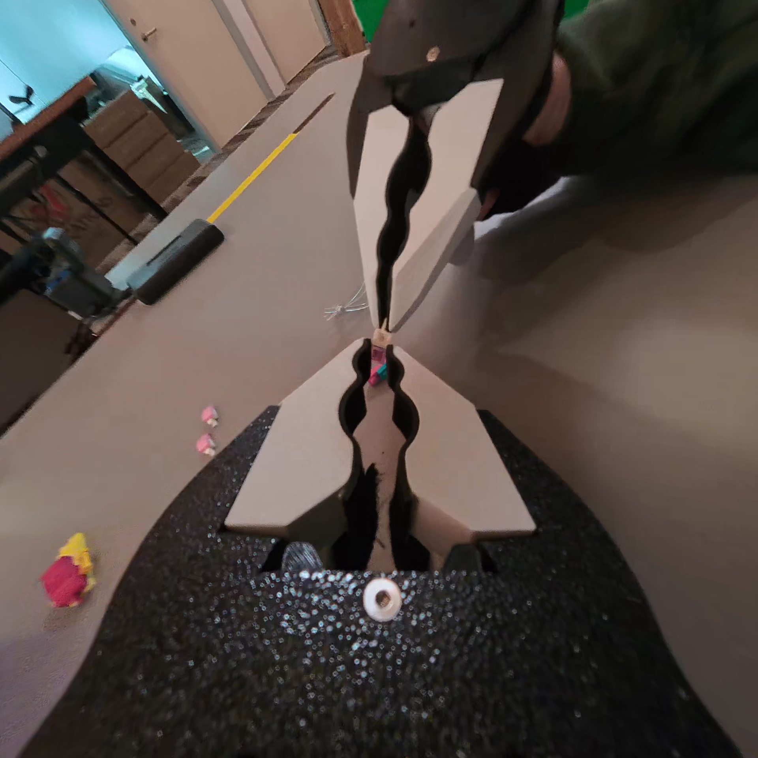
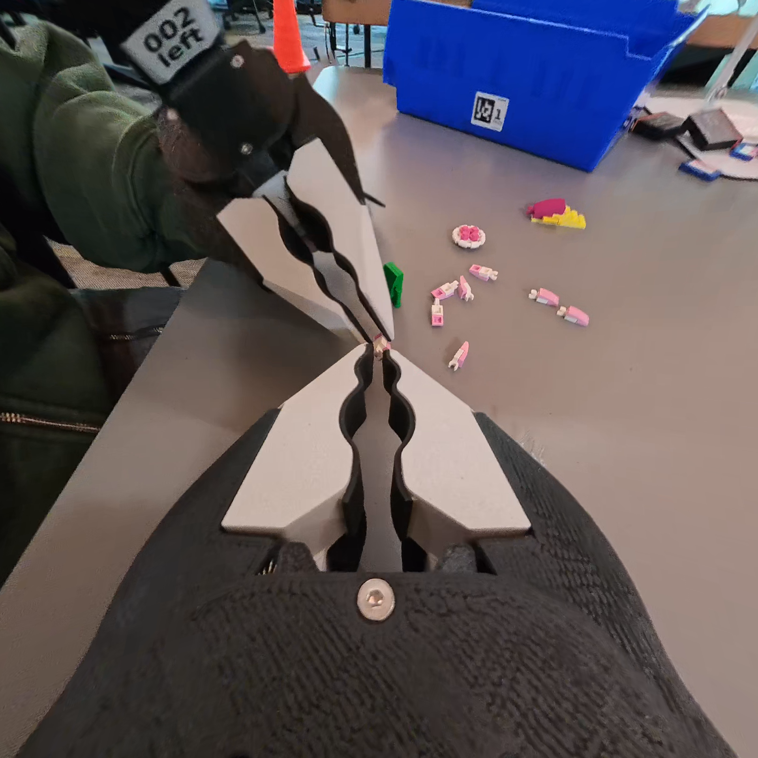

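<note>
Pink-and-white toy brick piece (image 2: 380,343) sits pinched between my left tongs (image 2: 379,337) and right tongs (image 2: 378,356), both clenched on it above the grey counter (image 2: 615,410); a printed sticker (image 2: 489,111) marks the blue bin (image 2: 533,74).

Soft, even indoor light; the grey surface (image 2: 615,410) shows only faint, diffuse shadows. The left wrist view is dimmer and smeared by motion blur, worst toward the right and the edges. The right wrist view is sharper. Wide-angle distortion bends both pictures' borders.
</note>
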`<control>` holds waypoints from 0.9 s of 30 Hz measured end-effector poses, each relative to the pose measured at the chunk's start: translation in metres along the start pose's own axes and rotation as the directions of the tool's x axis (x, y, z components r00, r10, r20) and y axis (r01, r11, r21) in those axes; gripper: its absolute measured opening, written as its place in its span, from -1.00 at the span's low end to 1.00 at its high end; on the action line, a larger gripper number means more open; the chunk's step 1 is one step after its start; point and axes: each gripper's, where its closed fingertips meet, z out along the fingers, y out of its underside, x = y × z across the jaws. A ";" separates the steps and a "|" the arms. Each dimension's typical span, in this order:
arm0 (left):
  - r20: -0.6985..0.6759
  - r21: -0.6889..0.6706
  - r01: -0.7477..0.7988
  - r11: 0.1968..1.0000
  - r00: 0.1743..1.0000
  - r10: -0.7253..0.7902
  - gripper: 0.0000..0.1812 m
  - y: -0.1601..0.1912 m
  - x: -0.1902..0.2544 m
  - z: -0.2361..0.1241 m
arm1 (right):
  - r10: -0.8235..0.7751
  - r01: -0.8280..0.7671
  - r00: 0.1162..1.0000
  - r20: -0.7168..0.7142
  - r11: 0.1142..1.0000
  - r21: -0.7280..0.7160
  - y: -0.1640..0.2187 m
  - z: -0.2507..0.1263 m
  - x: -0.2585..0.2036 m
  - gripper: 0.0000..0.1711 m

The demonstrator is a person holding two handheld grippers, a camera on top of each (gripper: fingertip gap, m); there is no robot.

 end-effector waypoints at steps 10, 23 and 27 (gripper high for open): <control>-0.069 0.036 0.152 0.988 0.986 -0.150 -0.95 -0.005 -0.002 -0.002 | -0.067 0.068 0.998 -0.014 0.993 0.094 -0.008 -0.003 0.000 -0.99; -0.036 0.007 0.115 0.993 0.993 -0.115 -0.95 -0.006 -0.002 0.000 | -0.082 0.082 0.997 -0.012 0.988 0.131 -0.010 -0.006 0.000 -0.99; -0.047 -0.005 0.137 0.991 0.989 -0.137 -0.95 -0.004 -0.001 0.002 | -0.128 0.131 0.991 -0.033 0.983 0.130 -0.010 -0.005 -0.001 -0.99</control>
